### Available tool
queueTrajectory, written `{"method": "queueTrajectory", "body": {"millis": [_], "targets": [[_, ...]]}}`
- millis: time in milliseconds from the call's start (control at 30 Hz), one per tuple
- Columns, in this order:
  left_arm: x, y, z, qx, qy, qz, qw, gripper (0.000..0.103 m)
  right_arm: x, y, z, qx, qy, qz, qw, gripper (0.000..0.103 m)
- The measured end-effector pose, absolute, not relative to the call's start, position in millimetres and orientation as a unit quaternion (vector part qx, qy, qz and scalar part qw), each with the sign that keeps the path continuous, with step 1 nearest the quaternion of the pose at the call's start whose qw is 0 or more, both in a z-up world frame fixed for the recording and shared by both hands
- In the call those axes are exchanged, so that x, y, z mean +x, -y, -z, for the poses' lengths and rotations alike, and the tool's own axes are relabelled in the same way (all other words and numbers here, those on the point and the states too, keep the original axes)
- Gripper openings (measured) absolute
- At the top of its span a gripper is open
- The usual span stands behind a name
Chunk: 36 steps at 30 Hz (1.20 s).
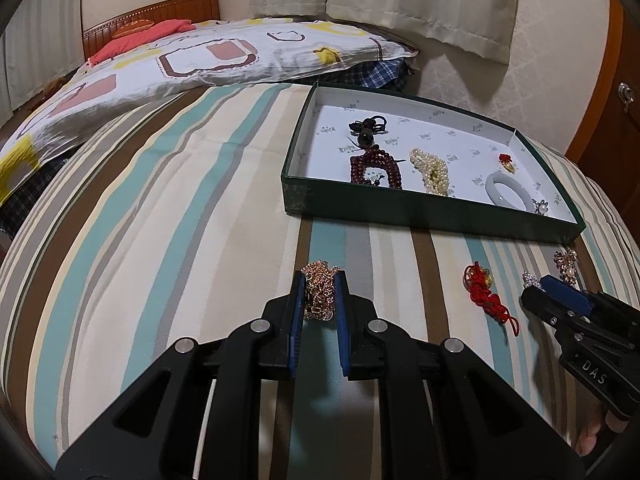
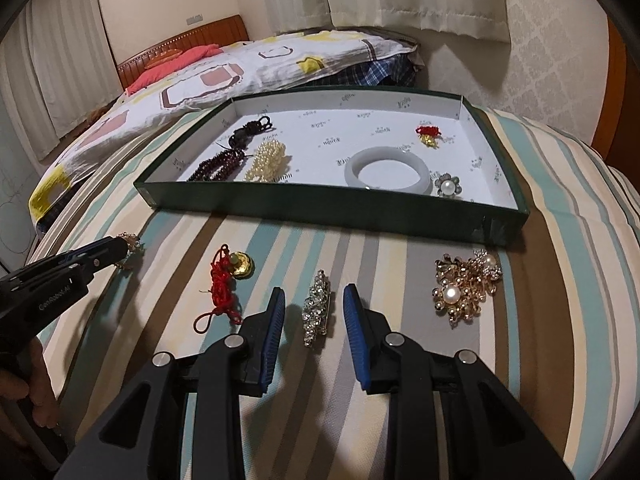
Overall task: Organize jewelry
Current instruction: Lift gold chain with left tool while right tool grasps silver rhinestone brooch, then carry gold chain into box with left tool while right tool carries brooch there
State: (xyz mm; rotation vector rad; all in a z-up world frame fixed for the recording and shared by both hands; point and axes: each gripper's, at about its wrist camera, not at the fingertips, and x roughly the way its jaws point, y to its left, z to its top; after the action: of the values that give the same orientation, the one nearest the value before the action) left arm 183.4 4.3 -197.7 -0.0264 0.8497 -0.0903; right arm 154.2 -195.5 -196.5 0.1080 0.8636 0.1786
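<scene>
The left hand-held gripper (image 1: pixel 320 286) was clamped on a bunched gold chain (image 1: pixel 319 294), held just above the striped bed (image 1: pixel 168 208). The right hand-held gripper (image 2: pixel 314 300) stood open, its blue pads on either side of a rhinestone brooch (image 2: pixel 316 314) lying on the bed and apart from it. To the brooch's left lay a red knotted cord with a gold charm (image 2: pixel 228 284); to its right, a cluster of gold and pearl brooches (image 2: pixel 464 286). Beyond them sat a green tray (image 2: pixel 320 204) holding dark red beads (image 2: pixel 218 166), a pearl strand (image 2: pixel 266 160), a pale bangle (image 2: pixel 388 170), a pearl brooch (image 2: pixel 447 186), a small red charm (image 2: pixel 428 134), and a dark piece (image 2: pixel 250 132), perhaps a hair tie.
</scene>
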Motion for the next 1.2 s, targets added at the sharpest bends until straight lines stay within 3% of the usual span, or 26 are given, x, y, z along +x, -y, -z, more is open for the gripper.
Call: {"method": "queueTrajectory", "body": {"millis": [200, 433, 1200], "targets": [[183.6, -3.9, 197.5, -0.011, -0.411, 0.043, 0.91, 0.015, 154.3, 193.9, 196.8, 0.046, -0.419, -0.085, 0.903, 0.03], [181.5, -4.5, 199.0, -0.009, -0.41, 0.042, 0.911, 0.015, 153.7, 192.4, 196.7, 0.04, -0.419, -0.087, 0.903, 0.014], [167.0, 2.6, 179.0, -0.006, -0.388, 0.054, 0.92, 0.015, 136.8, 194.0, 177.1, 0.044, -0.38, -0.093, 0.919, 0.014]]}}
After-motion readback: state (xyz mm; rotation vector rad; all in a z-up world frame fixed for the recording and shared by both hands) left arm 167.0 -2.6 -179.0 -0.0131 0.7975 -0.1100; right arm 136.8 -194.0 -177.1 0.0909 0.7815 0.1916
